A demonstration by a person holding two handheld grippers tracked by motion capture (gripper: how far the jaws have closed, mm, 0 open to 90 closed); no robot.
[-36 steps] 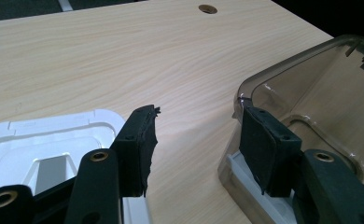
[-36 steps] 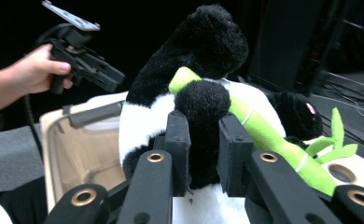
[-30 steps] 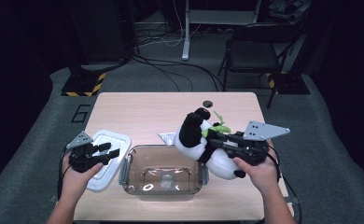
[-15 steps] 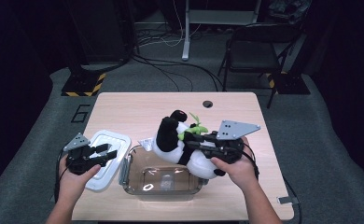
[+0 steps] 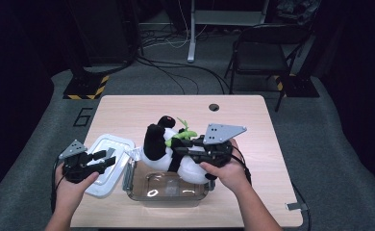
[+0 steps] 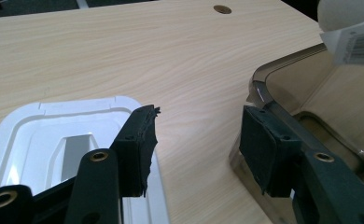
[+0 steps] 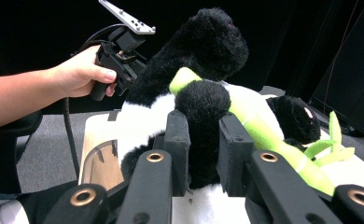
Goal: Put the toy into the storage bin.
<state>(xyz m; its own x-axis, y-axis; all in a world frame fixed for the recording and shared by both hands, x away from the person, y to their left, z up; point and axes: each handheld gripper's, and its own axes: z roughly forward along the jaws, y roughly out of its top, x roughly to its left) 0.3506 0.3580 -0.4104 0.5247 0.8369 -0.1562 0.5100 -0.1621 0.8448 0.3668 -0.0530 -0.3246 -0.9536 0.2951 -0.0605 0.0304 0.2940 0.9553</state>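
Plush panda held above the clear container.
Right gripper fingers clamped its black arm; left gripper fingers stood part-open, empty.

both grippers are black, the left gripper and the right gripper alike, each topped by a grey three-cornered plate. their jaws carry brass-ringed screw holes and flat black pads. a black cable trails from each, and the forearms are bare.

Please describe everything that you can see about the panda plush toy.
The panda plush toy is soft and furry, black and white, with a green bamboo stalk across its front. A white tag with a barcode hangs from it. It lies tilted on its side, off the table, above the far rim of the clear container. The right claw is shut on one black limb and carries it. Nothing else touches it, as far as the views show.
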